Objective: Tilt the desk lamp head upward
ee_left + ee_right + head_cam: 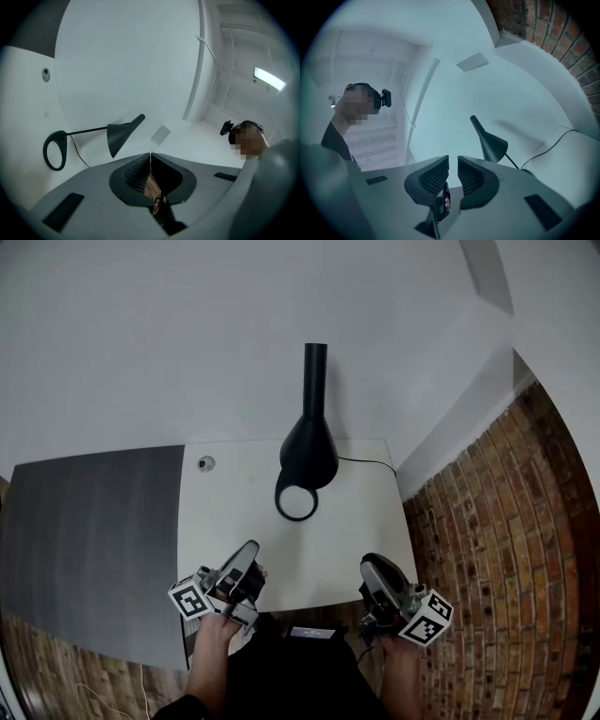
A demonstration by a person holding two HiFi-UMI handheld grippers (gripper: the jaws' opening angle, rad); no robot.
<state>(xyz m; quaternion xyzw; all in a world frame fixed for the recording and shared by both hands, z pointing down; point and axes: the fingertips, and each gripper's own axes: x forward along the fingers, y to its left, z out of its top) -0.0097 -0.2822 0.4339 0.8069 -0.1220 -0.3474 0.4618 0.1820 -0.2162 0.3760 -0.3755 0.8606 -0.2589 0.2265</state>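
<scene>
The desk lamp (302, 465) stands at the white table's (234, 531) far edge, its smooth, rigid cone head (308, 444) likely best pinched at the rim, left gripper (247, 557) closed empty, right gripper (374, 570) slightly parted.

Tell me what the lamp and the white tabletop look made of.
Lamp: probably painted metal, matte black; the cone shade shows an even colour with only a soft sheen. White tabletop: smooth and matte, likely laminate or painted board; no grain shows, so that stays uncertain.
</scene>
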